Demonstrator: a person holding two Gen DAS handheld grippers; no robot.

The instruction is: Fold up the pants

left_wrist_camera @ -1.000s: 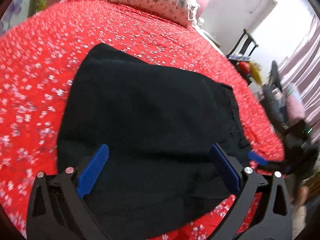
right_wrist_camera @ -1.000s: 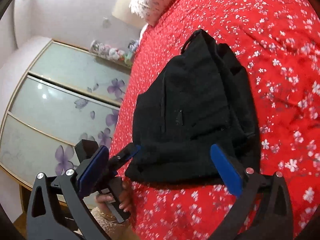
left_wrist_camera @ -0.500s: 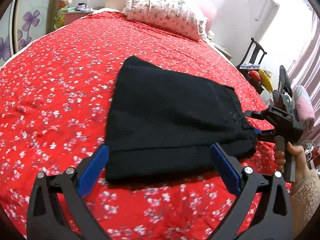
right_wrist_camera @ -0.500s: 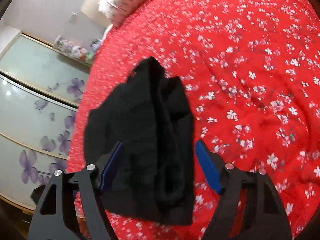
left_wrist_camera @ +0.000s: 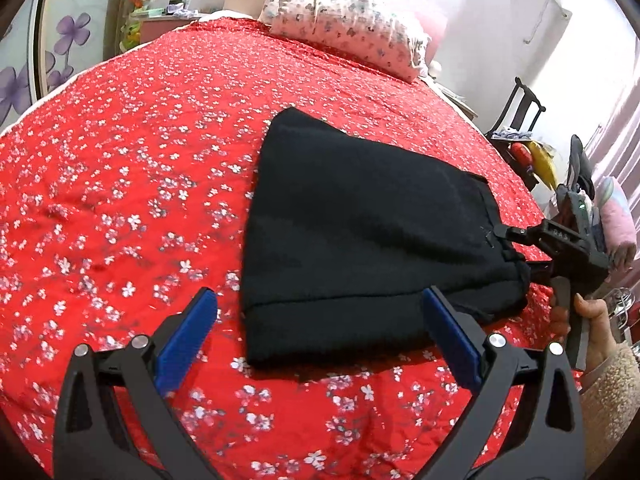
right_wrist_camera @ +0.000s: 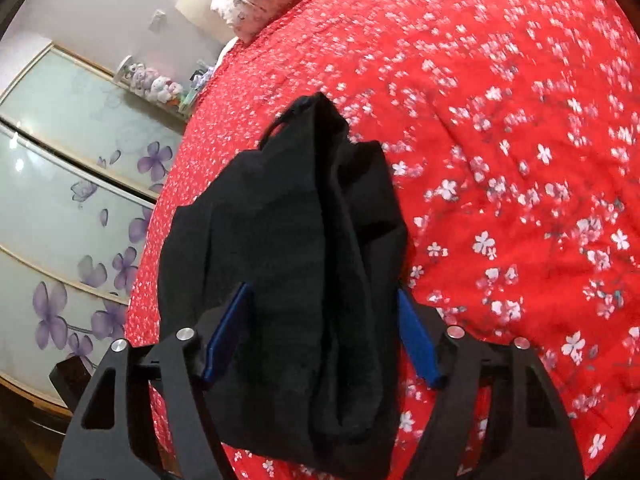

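Observation:
The black pants (left_wrist_camera: 360,240) lie folded in a thick bundle on the red flowered bedspread (left_wrist_camera: 120,200). My left gripper (left_wrist_camera: 320,336) is open and empty, held back just short of the bundle's near edge. My right gripper (right_wrist_camera: 324,336) straddles the bundle's thick end (right_wrist_camera: 312,280), blue pads on both sides; the jaws are partly closed and the cloth fills the gap. From the left wrist view the right gripper (left_wrist_camera: 516,252) meets the bundle's right end, held by a hand.
A flowered pillow (left_wrist_camera: 348,28) lies at the head of the bed. A wardrobe with purple flower panels (right_wrist_camera: 72,184) stands along one side. A dark chair (left_wrist_camera: 520,112) and clutter stand past the bed's other edge.
My left gripper has pulled back off the pants, which now lie in front of it. My right gripper has moved onto the bundle's end and its jaws have narrowed around the cloth.

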